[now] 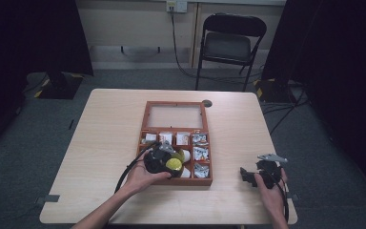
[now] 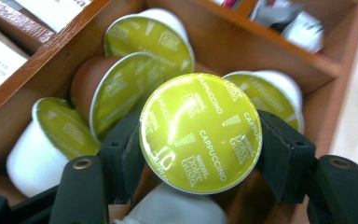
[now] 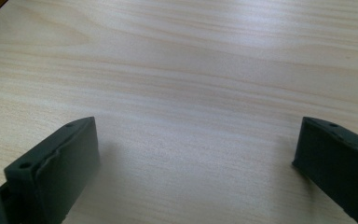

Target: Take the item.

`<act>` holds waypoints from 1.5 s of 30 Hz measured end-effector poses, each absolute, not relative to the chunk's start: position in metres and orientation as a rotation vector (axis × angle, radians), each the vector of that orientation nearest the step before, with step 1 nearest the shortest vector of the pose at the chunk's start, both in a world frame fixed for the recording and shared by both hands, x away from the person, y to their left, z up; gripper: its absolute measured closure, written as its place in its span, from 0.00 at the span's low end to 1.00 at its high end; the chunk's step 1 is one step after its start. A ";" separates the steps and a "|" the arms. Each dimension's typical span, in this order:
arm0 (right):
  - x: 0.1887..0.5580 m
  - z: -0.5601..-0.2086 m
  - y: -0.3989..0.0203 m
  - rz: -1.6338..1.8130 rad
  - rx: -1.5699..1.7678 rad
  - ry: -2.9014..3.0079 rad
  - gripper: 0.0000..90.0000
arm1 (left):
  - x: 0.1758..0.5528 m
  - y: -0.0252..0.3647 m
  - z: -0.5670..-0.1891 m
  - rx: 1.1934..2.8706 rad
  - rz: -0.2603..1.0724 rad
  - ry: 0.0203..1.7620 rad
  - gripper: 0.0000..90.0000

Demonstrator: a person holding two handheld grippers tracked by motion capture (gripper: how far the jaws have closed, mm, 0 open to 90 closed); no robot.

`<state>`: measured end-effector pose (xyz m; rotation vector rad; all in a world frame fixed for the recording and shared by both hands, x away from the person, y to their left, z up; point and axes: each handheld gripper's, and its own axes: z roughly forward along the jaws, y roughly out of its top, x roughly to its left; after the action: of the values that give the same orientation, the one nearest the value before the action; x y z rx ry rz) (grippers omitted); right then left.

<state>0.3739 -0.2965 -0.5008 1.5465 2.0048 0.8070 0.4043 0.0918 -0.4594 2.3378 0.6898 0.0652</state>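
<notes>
On the desk (image 1: 109, 129) lies an open wooden box (image 1: 147, 119), sachets and capsules in its compartments. Left hand-held gripper (image 2: 200, 140) clamps a green-lidded capsule (image 2: 200, 133) above its fellows. Right hand-held gripper (image 3: 196, 154) gapes over bare wood.

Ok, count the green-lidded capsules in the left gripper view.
5: one gripped between the jaws, one top centre, one brown-bodied just below it, one at left, one at right. More may lie hidden underneath.
</notes>
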 end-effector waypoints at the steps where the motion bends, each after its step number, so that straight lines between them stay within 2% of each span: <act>1: 0.374 -0.501 -0.297 0.807 1.545 2.005 0.00 | 0.405 0.093 -0.459 2.342 0.069 0.690 0.42; 28: 0.374 -0.501 -0.297 0.806 1.545 2.006 0.00 | 0.394 0.103 -0.431 2.225 0.132 0.648 0.42; 45: 0.374 -0.501 -0.297 0.807 1.544 2.008 0.00 | 0.401 0.137 -0.414 2.158 0.206 0.682 0.42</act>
<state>0.3742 -0.2968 -0.5008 1.5435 2.0083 0.8072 0.4013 0.1369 -0.4137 2.1577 0.6820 0.2055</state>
